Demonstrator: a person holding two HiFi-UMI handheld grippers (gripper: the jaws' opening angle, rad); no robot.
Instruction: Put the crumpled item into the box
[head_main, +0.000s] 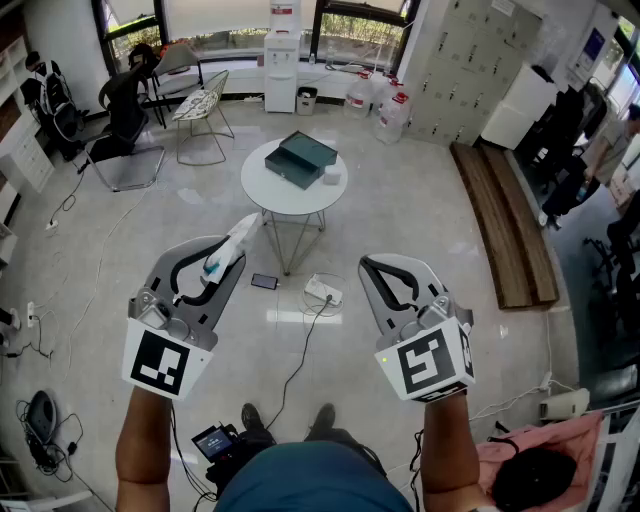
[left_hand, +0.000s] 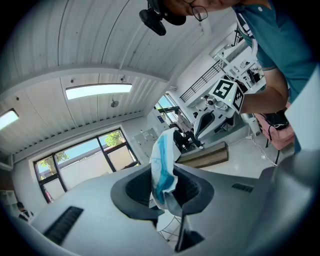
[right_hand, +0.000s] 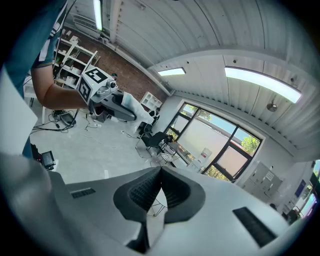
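Observation:
A crumpled white and blue item sticks out from the tips of my left gripper, which is shut on it. In the left gripper view the crumpled item stands up between the dark pads, pinched at its lower end. My right gripper is shut with nothing in it; its pads meet in the right gripper view. Both grippers hang above the floor, short of a round white table. A dark green box lies on that table, beyond both grippers.
A small white object sits beside the box. On the floor under the table lie a power strip, a phone and cables. Chairs stand at the back left, a water dispenser behind, a wooden bench to the right.

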